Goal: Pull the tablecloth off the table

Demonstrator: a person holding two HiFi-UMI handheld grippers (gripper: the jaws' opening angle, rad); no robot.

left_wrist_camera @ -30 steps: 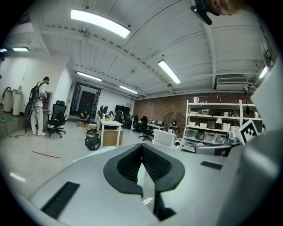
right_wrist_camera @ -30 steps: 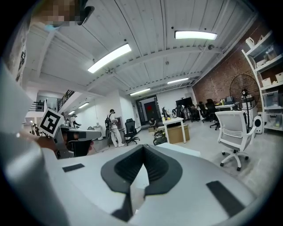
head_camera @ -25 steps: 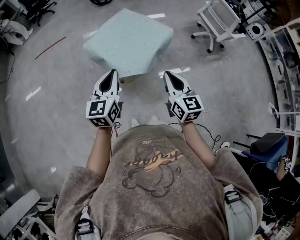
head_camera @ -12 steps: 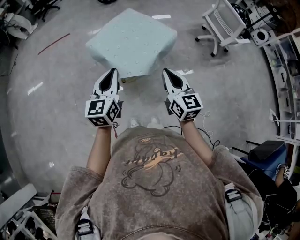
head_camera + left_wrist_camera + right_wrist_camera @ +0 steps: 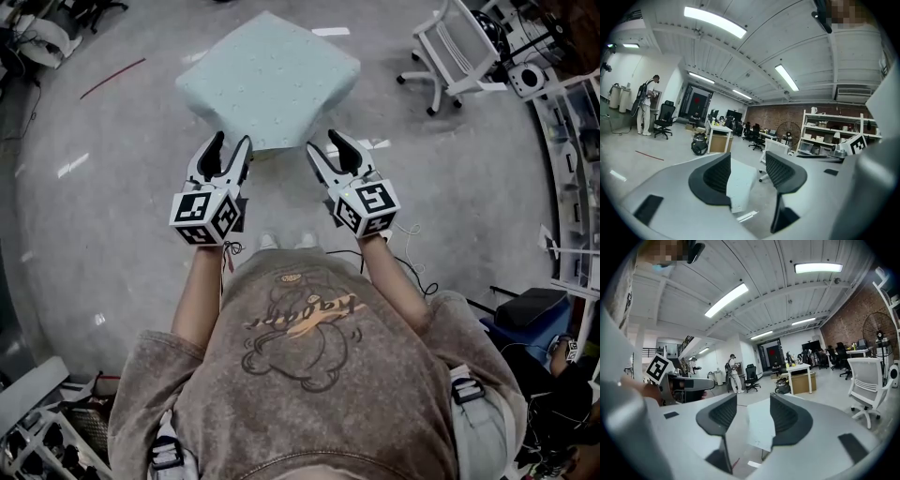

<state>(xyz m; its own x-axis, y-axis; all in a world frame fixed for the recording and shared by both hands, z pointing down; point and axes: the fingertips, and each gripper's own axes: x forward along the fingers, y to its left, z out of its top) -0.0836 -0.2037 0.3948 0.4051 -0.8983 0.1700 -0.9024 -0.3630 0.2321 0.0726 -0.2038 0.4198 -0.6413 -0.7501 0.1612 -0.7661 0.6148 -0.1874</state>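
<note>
**Two grippers open, cloth dead ahead at 12 o'clock**

Tablecloth (image 5: 267,80): pale blue-green, draped over the table and hiding it completely from above. Head view shows it as a diamond. One corner points to 6 o'clock, straight at the person, and the opposite corner to 12. It is roughly square, so it has no long axis; the 12–6 diagonal runs in line with the person's reach.

Near corner sits between the two grippers. Left gripper (image 5: 231,142) comes in at the cloth's 7 o'clock hem and right gripper (image 5: 326,143) at the 5 o'clock hem. Both point toward 12. Neither looks clearly nearer; I judge them level.

Jaws: both pairs have just been opening and now stand moderately apart. In the left gripper view the cloth shows through the gap, beyond the pads and slightly toward 7. In the right gripper view it also sits in the gap, further off. Nothing is between either set of pads. I cannot tell whether the tips brush the hem.

Judgement: task not started, cloth still fully on. Next step needs both grippers pushed on toward 12 over the hanging hems, then closed

Surroundings: white chair (image 5: 450,47) at 2 o'clock, well apart
</note>
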